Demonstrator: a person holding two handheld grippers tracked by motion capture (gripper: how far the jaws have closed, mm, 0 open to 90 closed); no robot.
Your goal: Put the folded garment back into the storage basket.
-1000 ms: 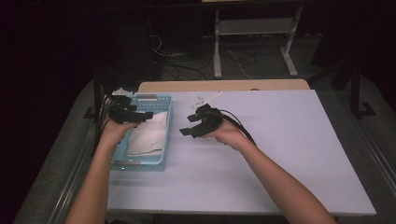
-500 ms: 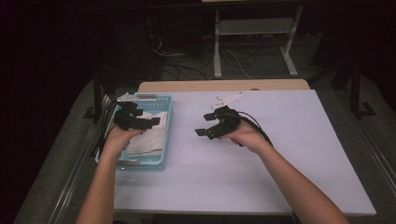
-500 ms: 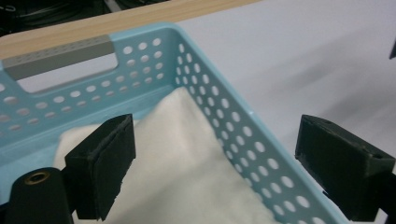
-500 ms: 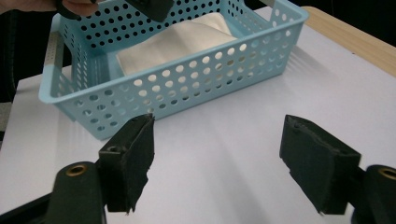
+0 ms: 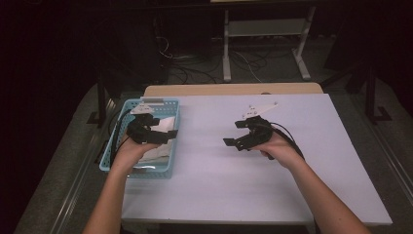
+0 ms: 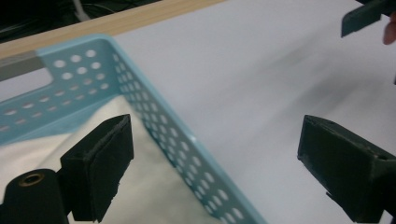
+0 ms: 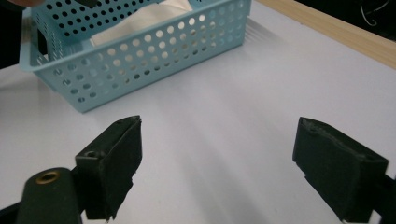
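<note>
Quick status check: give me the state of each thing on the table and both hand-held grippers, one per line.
Basket: upright at the table's left edge, cloth inside.
Cloth: white, lying crumpled in the basket, not gripped.
Left hand-held gripper: open, empty, straddling the basket's wall.
Right hand-held gripper: jaws just opened, empty, over bare table, apart from the basket.

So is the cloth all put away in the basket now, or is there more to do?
Looks nearly done: the white cloth lies inside the blue basket. Both grippers are open with nothing between their fingers: the left gripper above the basket, the right gripper over the bare white table. Nothing else waits on the table.
</note>
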